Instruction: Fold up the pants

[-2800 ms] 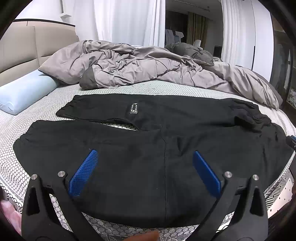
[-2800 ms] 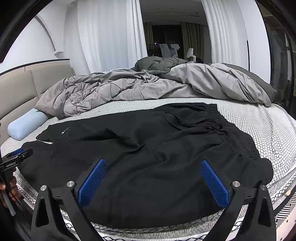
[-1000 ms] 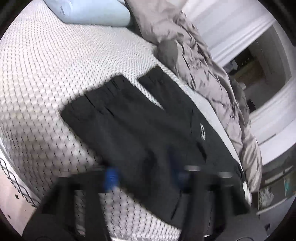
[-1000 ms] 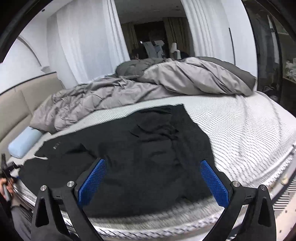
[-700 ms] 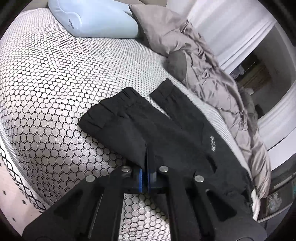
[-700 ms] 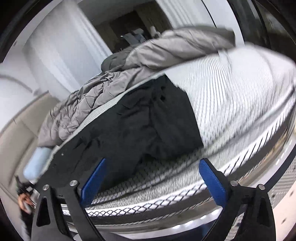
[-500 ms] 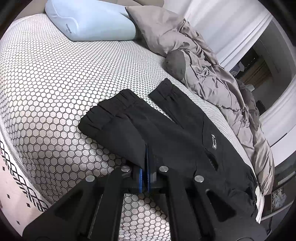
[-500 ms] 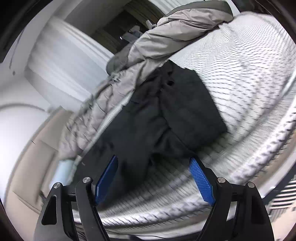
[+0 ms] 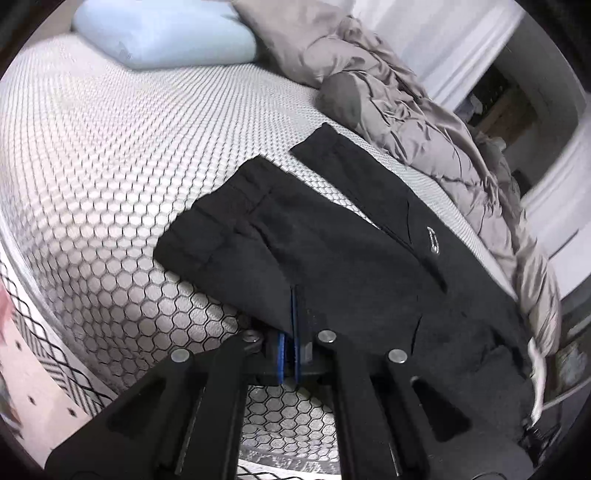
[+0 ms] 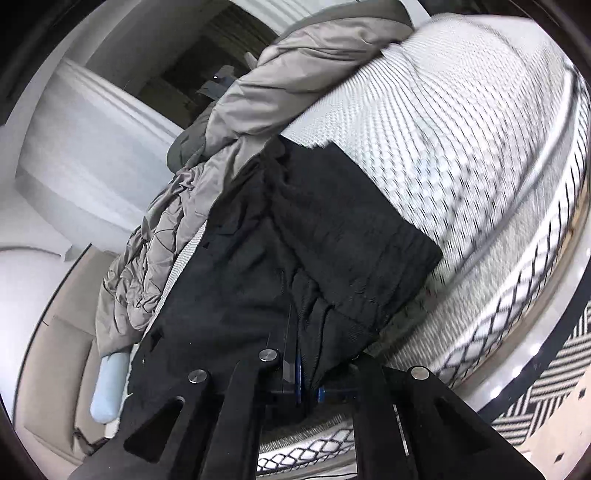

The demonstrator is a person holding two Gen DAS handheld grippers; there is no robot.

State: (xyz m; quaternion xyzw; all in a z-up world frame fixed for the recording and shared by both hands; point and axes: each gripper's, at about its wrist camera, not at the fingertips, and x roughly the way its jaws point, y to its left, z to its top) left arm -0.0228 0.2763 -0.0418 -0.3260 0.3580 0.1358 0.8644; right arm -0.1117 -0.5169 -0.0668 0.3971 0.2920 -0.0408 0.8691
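Black pants: spread on the bed, legs toward the pillow, waistband at the other end.
Left gripper: angled downward, fingers clamped on the near leg's edge.
Right gripper: rolled sideways, fingers pinched on fabric beside the waistband.
Surface: mattress with honeycomb-pattern cover; grey duvet bunched behind; pale blue pillow.
Room: white curtains.
Obscured: pants' far edge blurred; bed edge smeared.

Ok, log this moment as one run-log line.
stage: both edges gripped | left gripper: shut on pants near leg edge | right gripper: shut on pants, waistband end | surface: bed
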